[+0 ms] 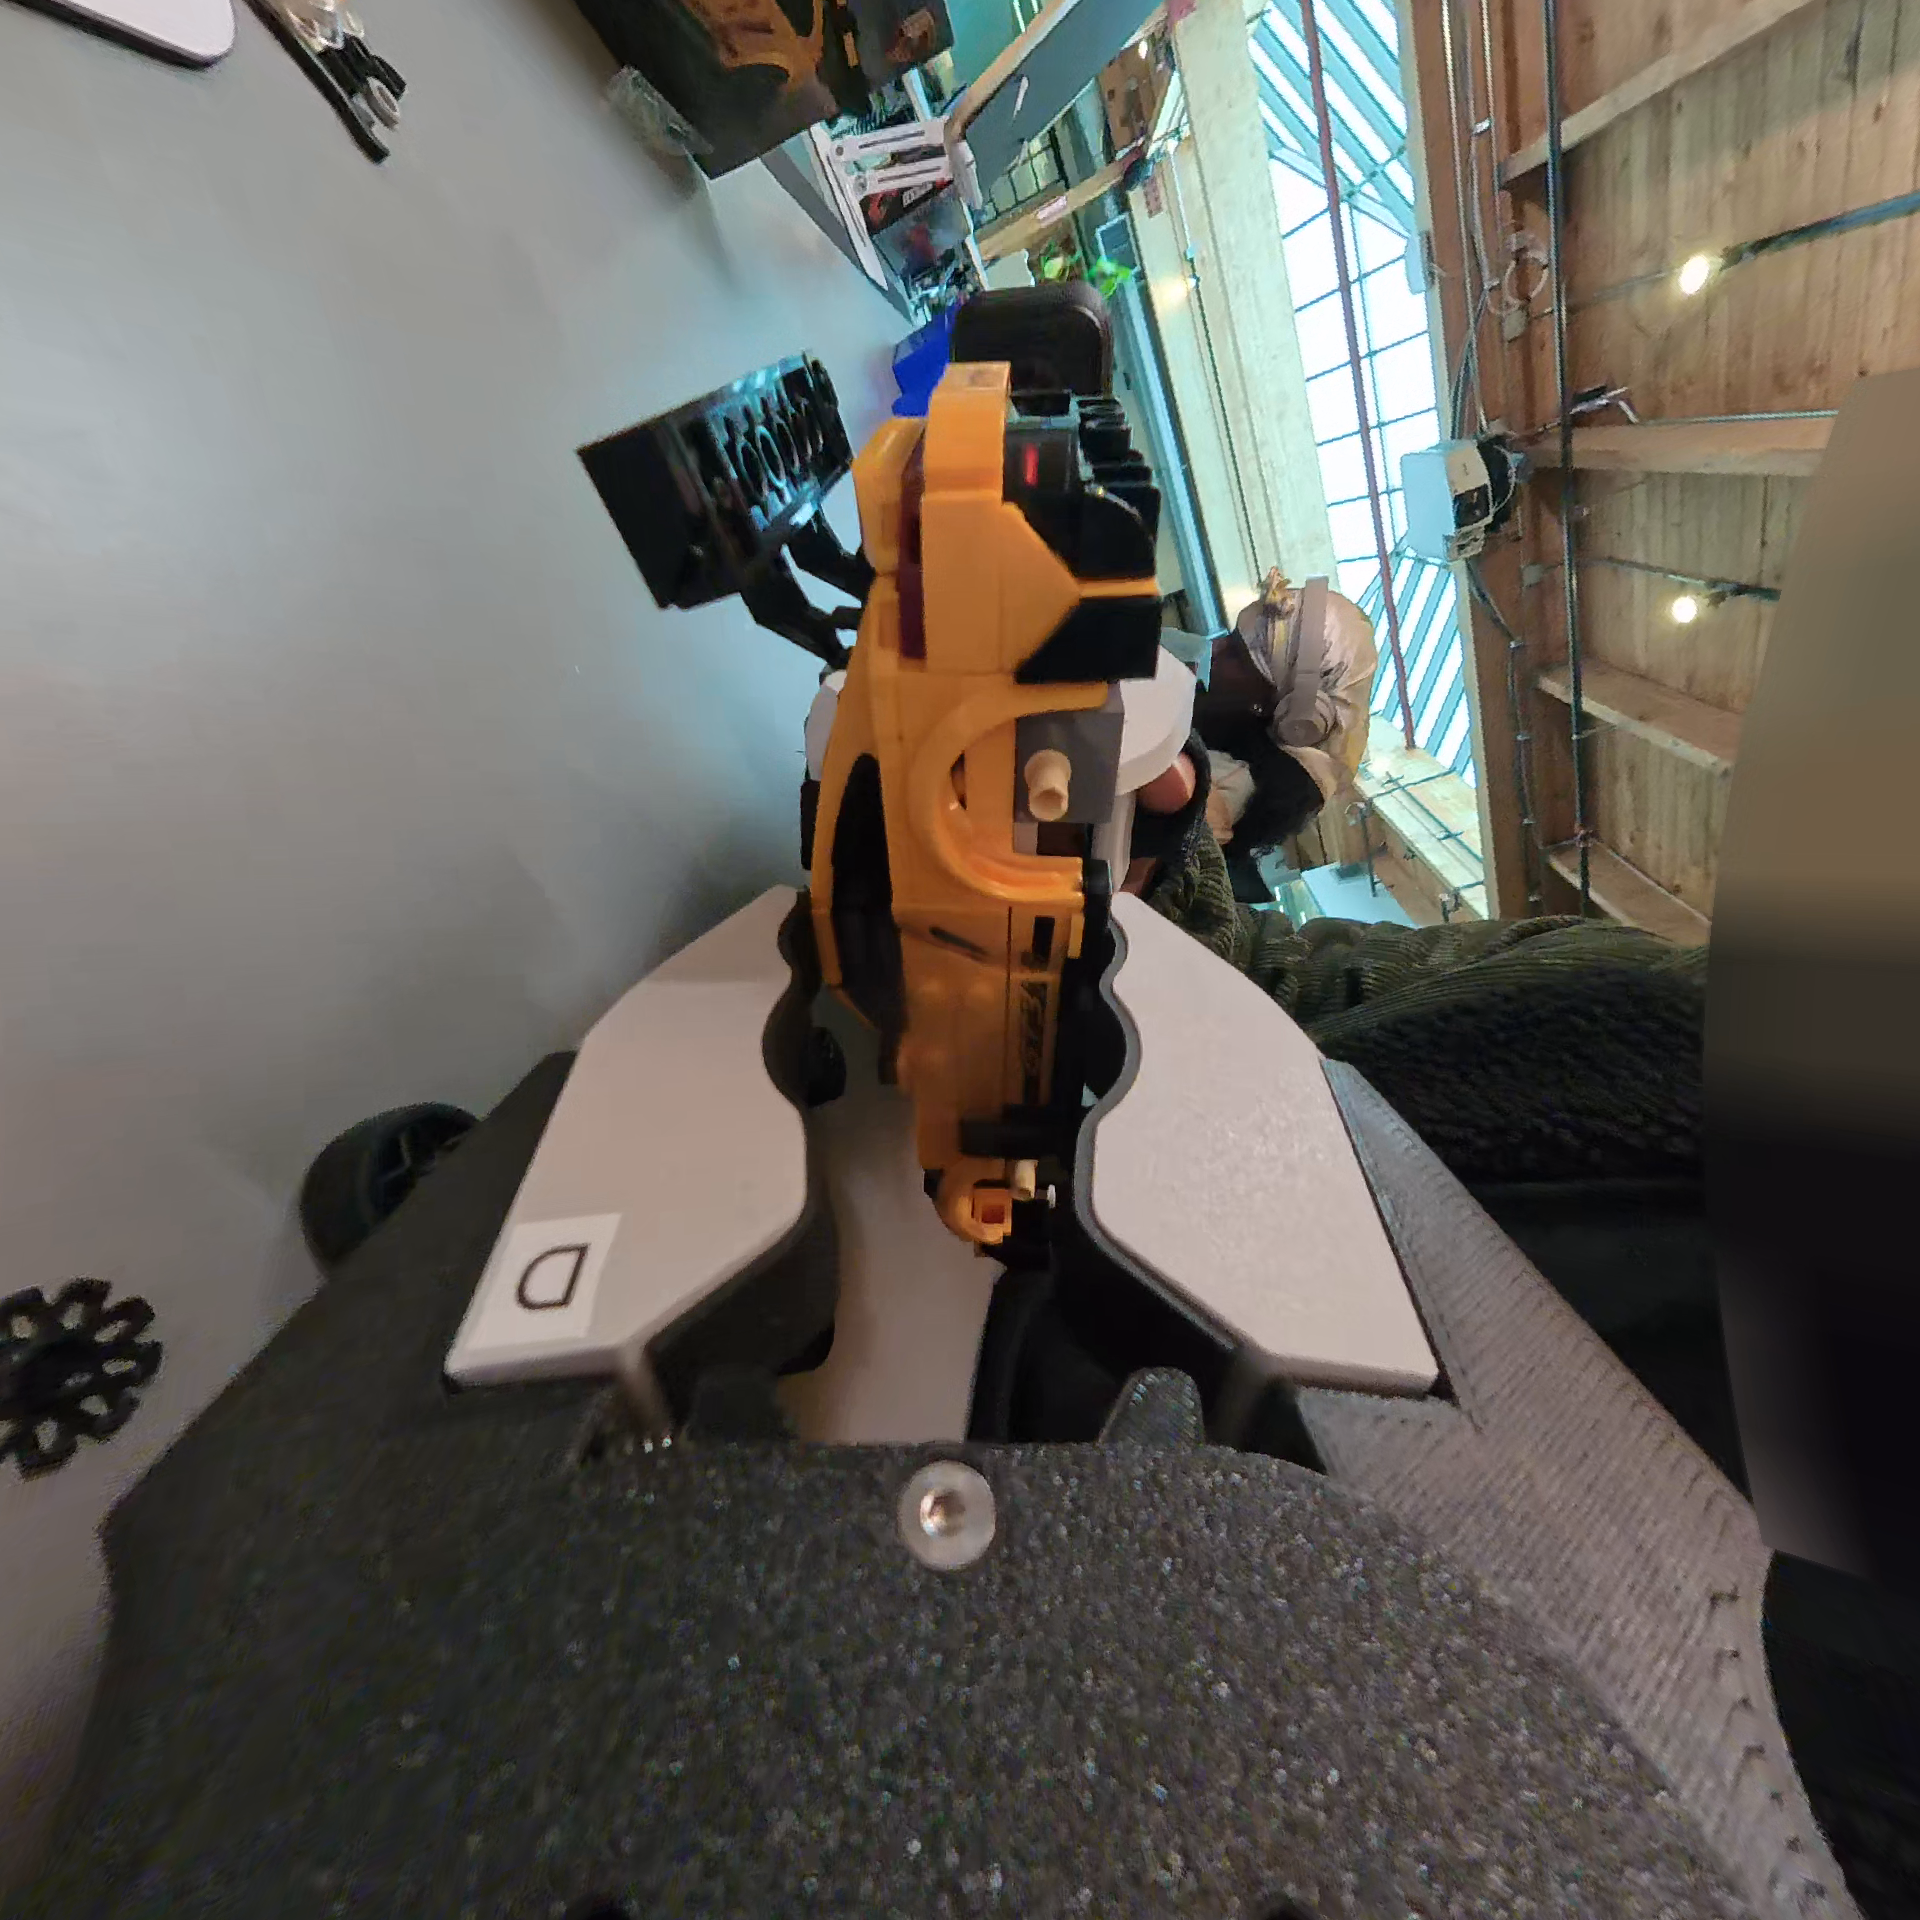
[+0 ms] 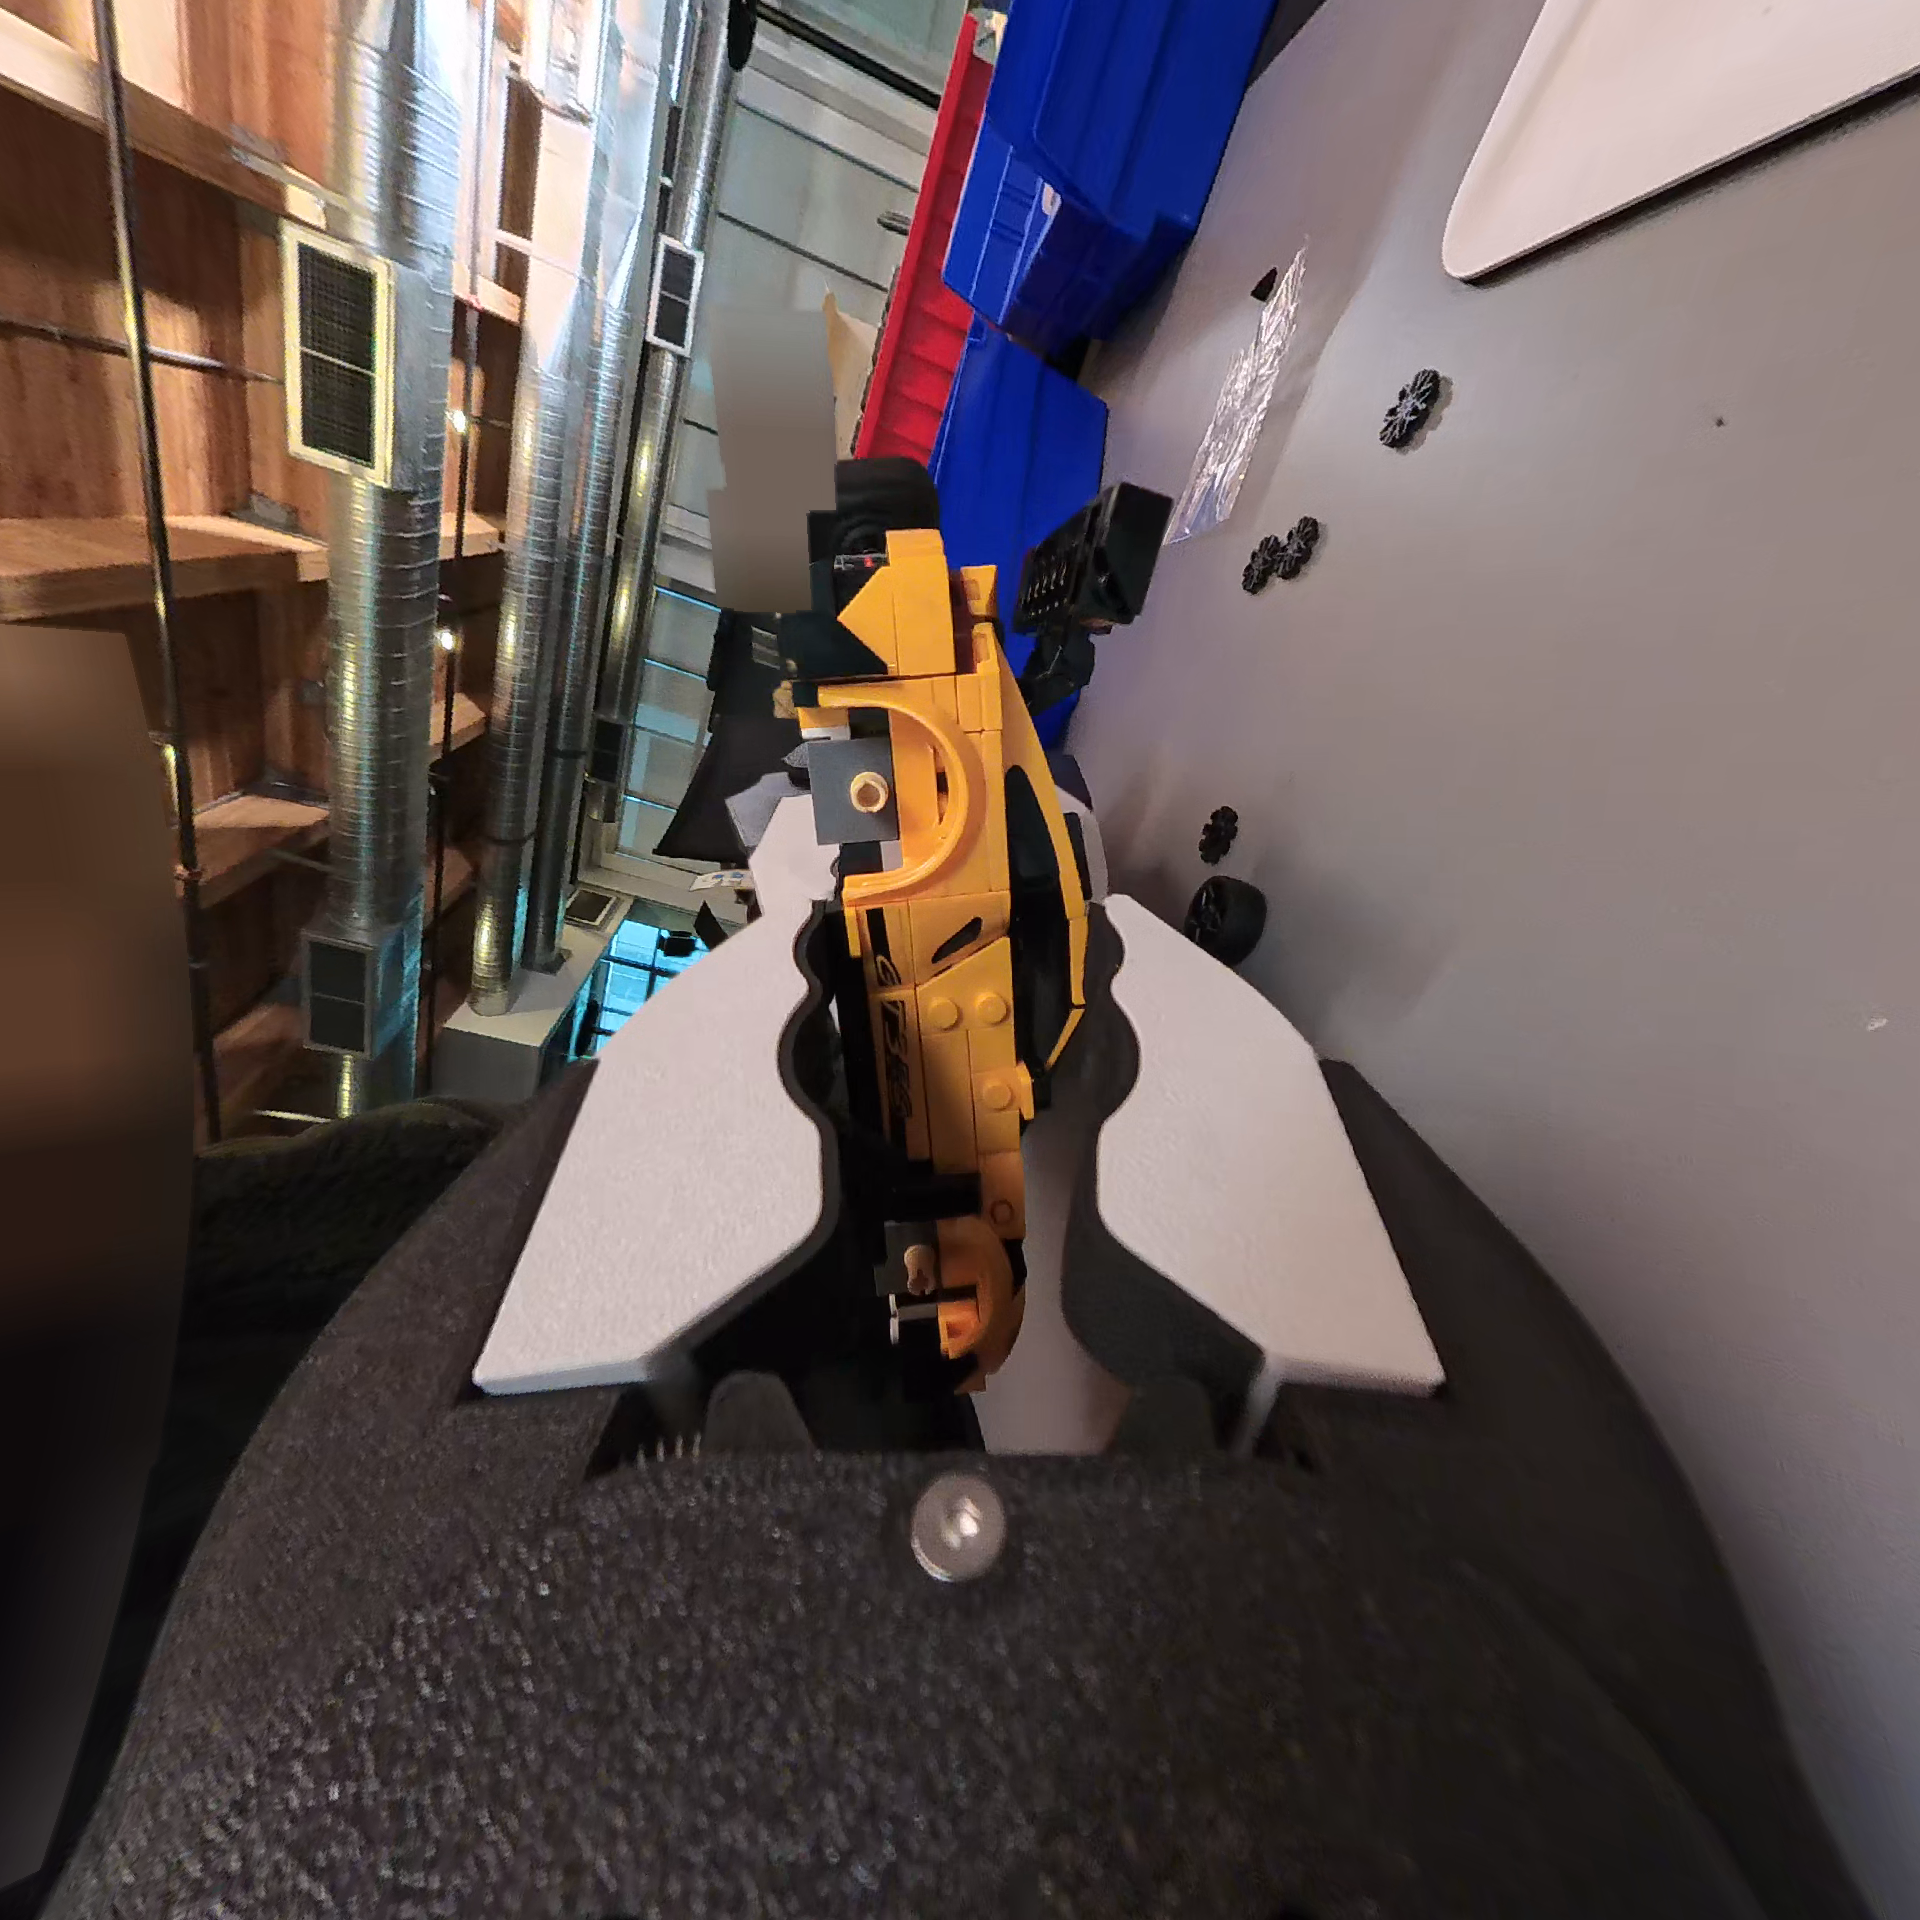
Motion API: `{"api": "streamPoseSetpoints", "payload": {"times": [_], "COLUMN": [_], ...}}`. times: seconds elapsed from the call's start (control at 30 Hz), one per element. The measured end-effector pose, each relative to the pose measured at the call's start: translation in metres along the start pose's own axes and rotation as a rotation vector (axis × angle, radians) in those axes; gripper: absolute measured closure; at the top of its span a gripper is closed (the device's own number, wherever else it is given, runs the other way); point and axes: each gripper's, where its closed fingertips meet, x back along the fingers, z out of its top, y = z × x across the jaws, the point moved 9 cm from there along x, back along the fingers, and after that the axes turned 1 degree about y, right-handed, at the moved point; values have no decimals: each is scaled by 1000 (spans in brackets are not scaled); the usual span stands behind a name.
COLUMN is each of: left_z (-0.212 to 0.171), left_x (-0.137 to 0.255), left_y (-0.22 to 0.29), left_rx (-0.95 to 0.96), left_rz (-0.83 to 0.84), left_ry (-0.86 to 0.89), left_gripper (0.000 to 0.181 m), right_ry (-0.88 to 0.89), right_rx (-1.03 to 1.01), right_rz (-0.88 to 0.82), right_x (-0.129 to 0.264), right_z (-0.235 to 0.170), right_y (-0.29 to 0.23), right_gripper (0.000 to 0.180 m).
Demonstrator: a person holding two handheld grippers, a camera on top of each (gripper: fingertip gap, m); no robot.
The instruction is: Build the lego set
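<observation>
A yellow and black lego car (image 1: 966, 831) without wheels is held in the air above the grey table (image 1: 312, 623), tilted on its side. My left gripper (image 1: 945, 935) is shut on its middle. My right gripper (image 2: 956, 925) is shut on the same car (image 2: 935, 935) from the opposite side. Tan axle pins (image 1: 1044, 781) stick out of the empty wheel arches. The car's black rear wing (image 1: 717, 478) points away from me, toward the table. The right gripper's white finger (image 1: 1153, 717) shows behind the car in the left wrist view.
A loose black tyre (image 2: 1226, 920) and several black wheel rims (image 2: 1413, 405) lie on the table (image 2: 1558, 727), with an empty clear bag (image 2: 1247, 395). Blue bins (image 2: 1091, 156) and a white board (image 2: 1662, 125) stand farther off. A green corduroy sleeve (image 1: 1455, 956) is close by. Left and right tips are no more than a few centimetres apart.
</observation>
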Motion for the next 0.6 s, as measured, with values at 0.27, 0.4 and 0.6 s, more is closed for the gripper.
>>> {"api": "streamPoseSetpoints", "payload": {"times": [0.27, 0.4, 0.6], "left_z": [-3, -7, -6], "left_x": [1, 3, 14], "left_y": [1, 3, 2], "left_rx": [61, 79, 77], "left_rz": [-51, -63, -70], "left_ry": [141, 212, 295], "left_gripper": [132, 132, 132], "right_ry": [2, 15, 10], "right_rx": [94, 188, 499], "right_rz": [4, -22, -46], "right_x": [1, 11, 26], "right_z": [7, 10, 5], "right_y": [-8, -12, -31], "right_gripper": [133, 132, 158]}}
